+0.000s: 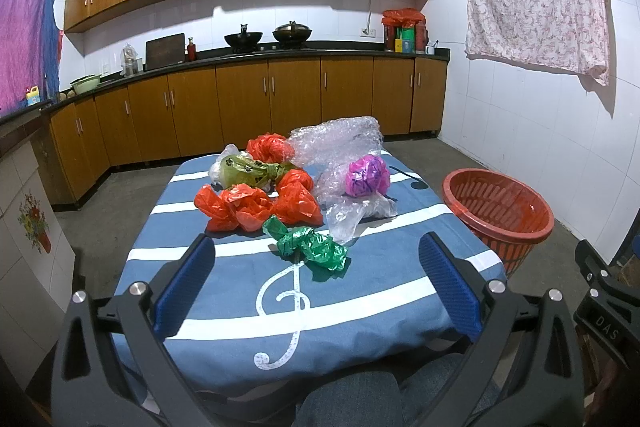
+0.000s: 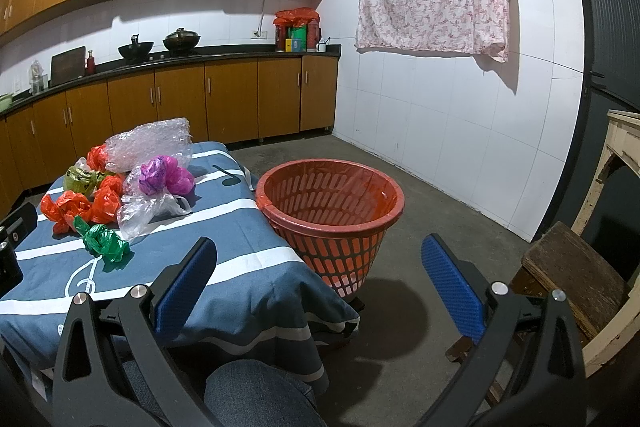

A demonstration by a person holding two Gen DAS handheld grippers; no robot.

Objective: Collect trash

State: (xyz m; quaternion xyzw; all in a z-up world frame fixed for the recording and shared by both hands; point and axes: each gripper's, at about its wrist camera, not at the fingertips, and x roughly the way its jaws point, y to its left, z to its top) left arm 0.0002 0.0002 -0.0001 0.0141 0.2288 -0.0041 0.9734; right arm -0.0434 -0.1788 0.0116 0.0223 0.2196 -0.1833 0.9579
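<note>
Crumpled plastic bags lie on a table with a blue striped cloth: a green one nearest, orange ones, an olive one, a pink one and bubble wrap. My left gripper hangs open over the table's near part, short of the green bag, with nothing between its blue pads. My right gripper is open and empty, off the table's right side, facing the orange basket on the floor. That basket is lined with an orange bag.
Wooden kitchen cabinets and a counter with woks run along the back. A white tiled wall with a hung floral sheet stands on the right. A wooden stool and a cream frame are at the right. A person's knee shows below.
</note>
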